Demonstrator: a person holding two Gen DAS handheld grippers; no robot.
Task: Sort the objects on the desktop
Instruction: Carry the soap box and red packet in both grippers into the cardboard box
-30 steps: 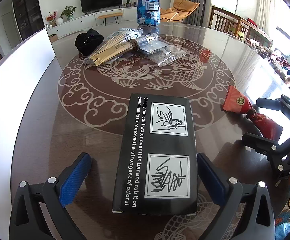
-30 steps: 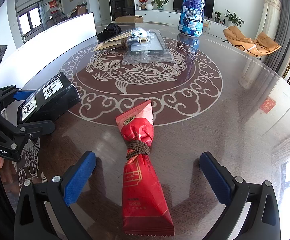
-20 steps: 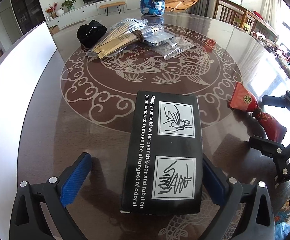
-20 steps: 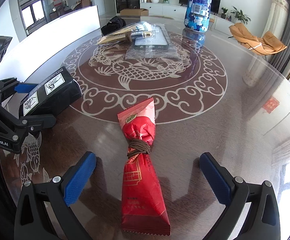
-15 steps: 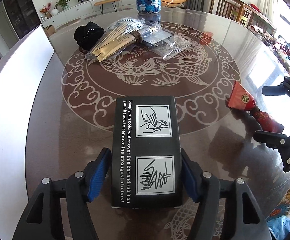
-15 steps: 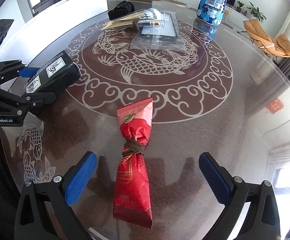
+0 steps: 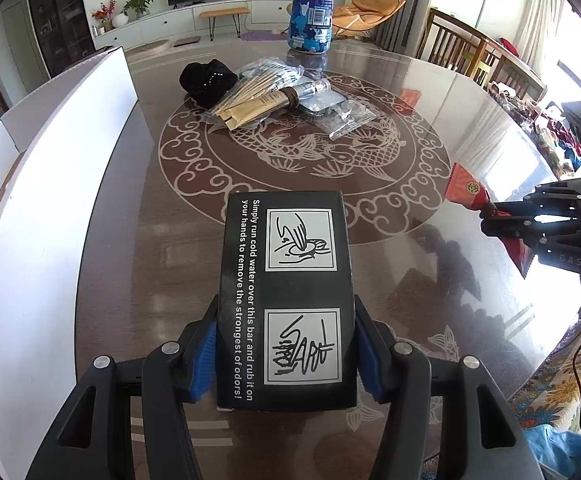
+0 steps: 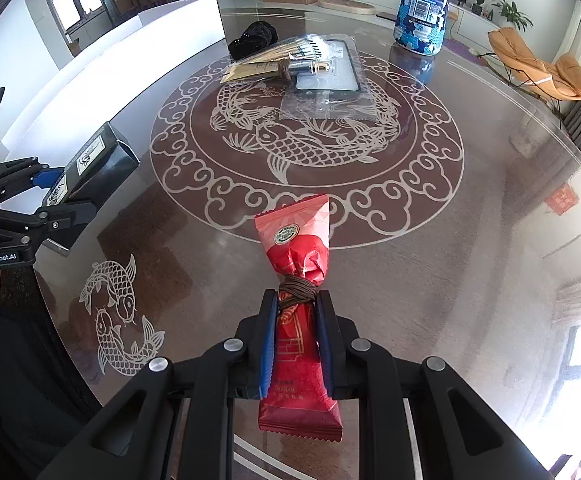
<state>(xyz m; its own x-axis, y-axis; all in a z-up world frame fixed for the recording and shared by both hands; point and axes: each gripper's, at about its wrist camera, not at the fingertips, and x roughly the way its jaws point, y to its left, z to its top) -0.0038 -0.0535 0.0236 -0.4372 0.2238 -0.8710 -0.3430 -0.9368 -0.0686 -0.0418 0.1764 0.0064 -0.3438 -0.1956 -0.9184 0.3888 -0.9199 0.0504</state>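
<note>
Nearest in, the left gripper had its blue pads pressed against both long sides of the one black box, which looked raised off the glass in the right wrist view. Over on the other side, the right gripper was clamped tight on the single red packet, jaws narrow, just below its brown cord tie, the packet's far end pointing out over the round table. Further out, past the fish pattern, one heap: a clear bag of tan sticks, a flat clear packet with a dark item inside, one black pouch touching the heap. Farthest back, one tall blue canister stood upright. A long white box ran along the left edge; its contents could not be seen.
</note>
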